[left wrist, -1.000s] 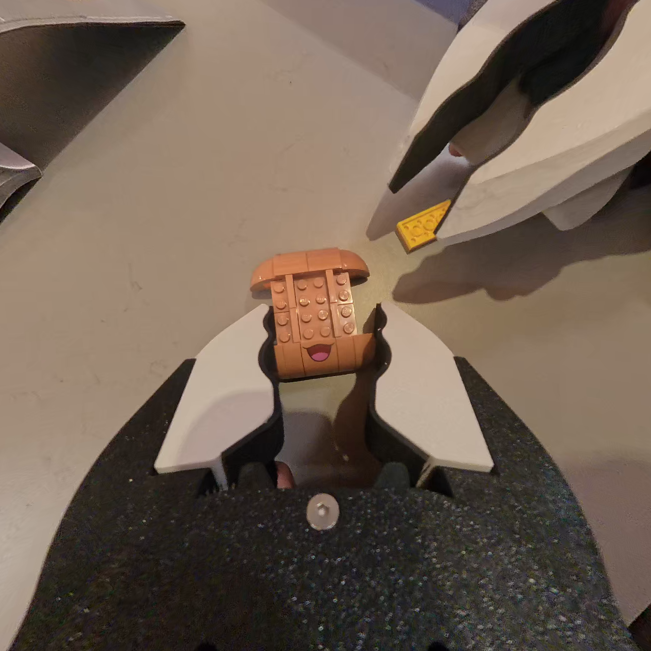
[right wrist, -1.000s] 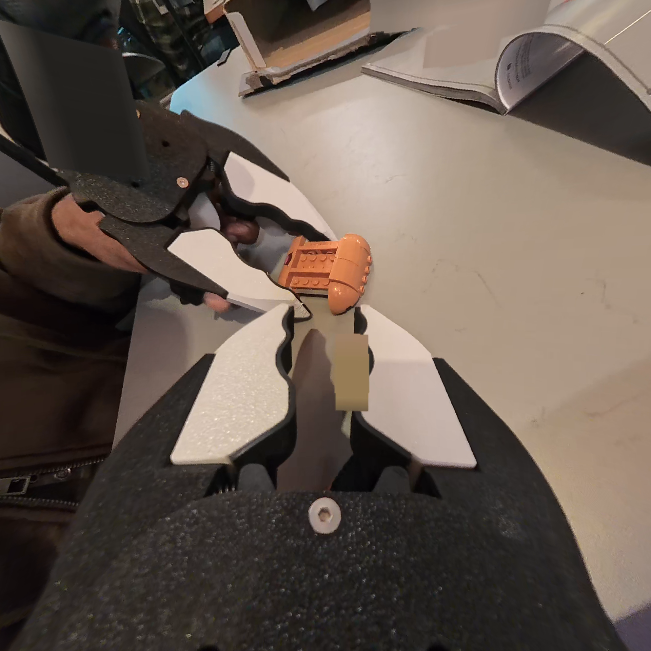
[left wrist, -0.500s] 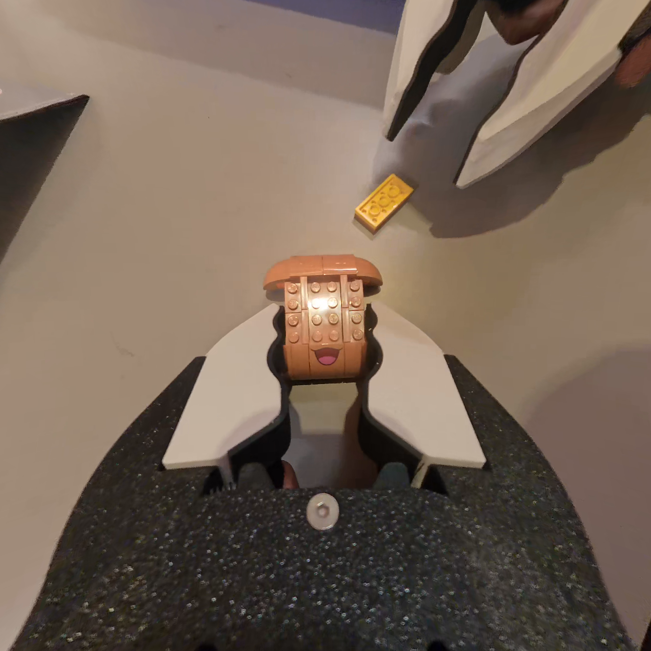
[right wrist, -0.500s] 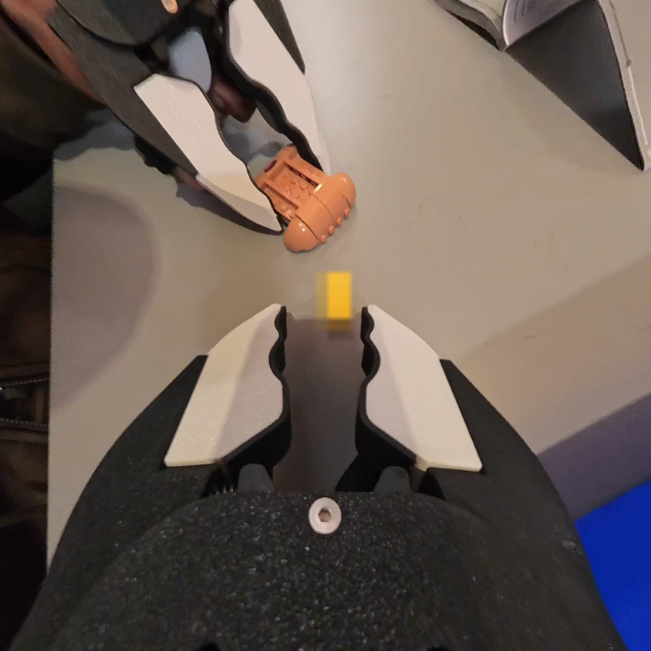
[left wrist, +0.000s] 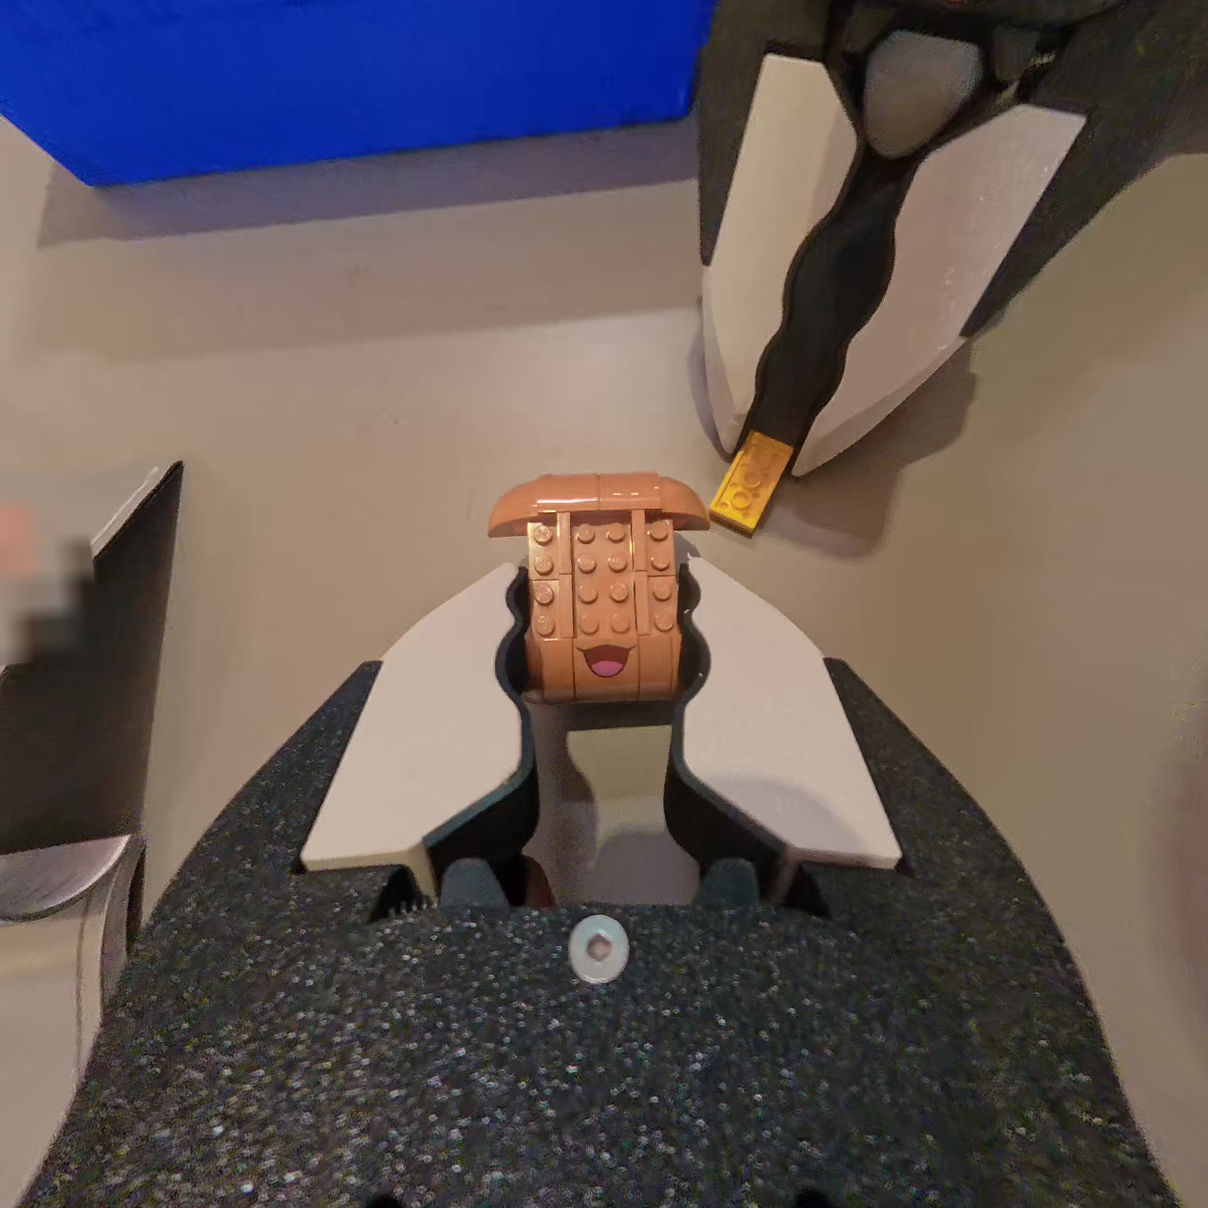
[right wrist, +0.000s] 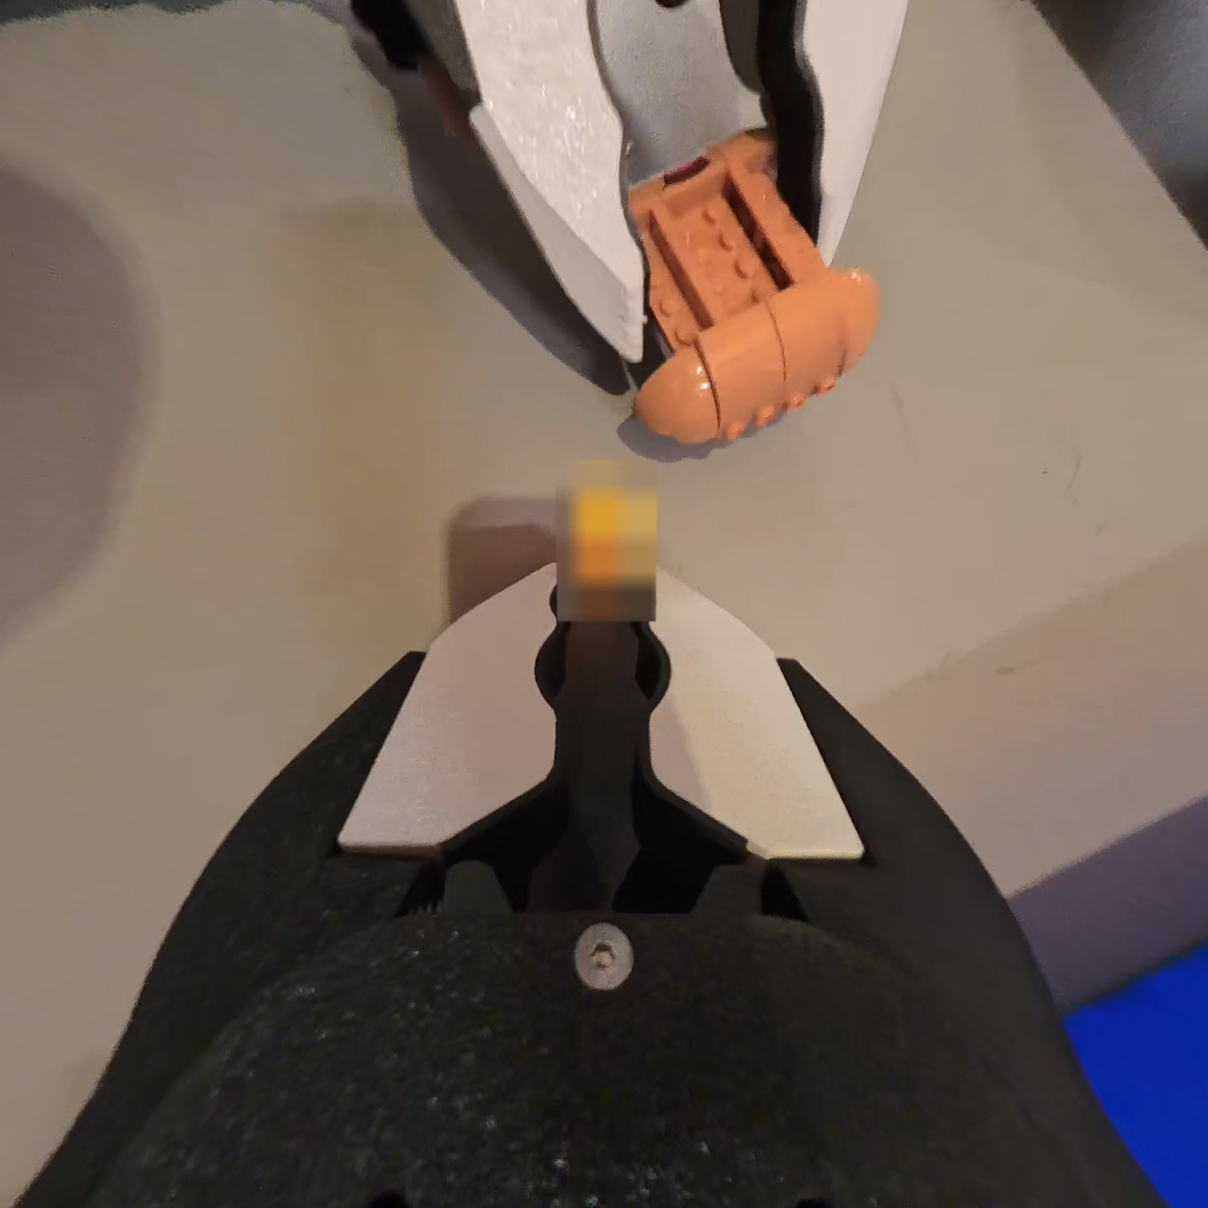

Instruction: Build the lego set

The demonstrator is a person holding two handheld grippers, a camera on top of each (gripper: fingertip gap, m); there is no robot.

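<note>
**Yellow plate pinched, not yet on the build**

Left gripper [left wrist: 601, 627] clamps the tan brick body [left wrist: 598, 588], studs up, low over the table [left wrist: 327, 392]. Right gripper [left wrist: 771, 451] nips one end of the yellow plate [left wrist: 745, 493] just beside it, apart. Body looks part-built; the plate remains unattached.

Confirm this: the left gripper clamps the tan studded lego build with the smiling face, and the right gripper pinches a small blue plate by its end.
One detail is wrong: the small lego plate is yellow, not blue, as the left wrist view shows. The right gripper pinches its end; the left gripper clamps the tan studded lego build.
</note>
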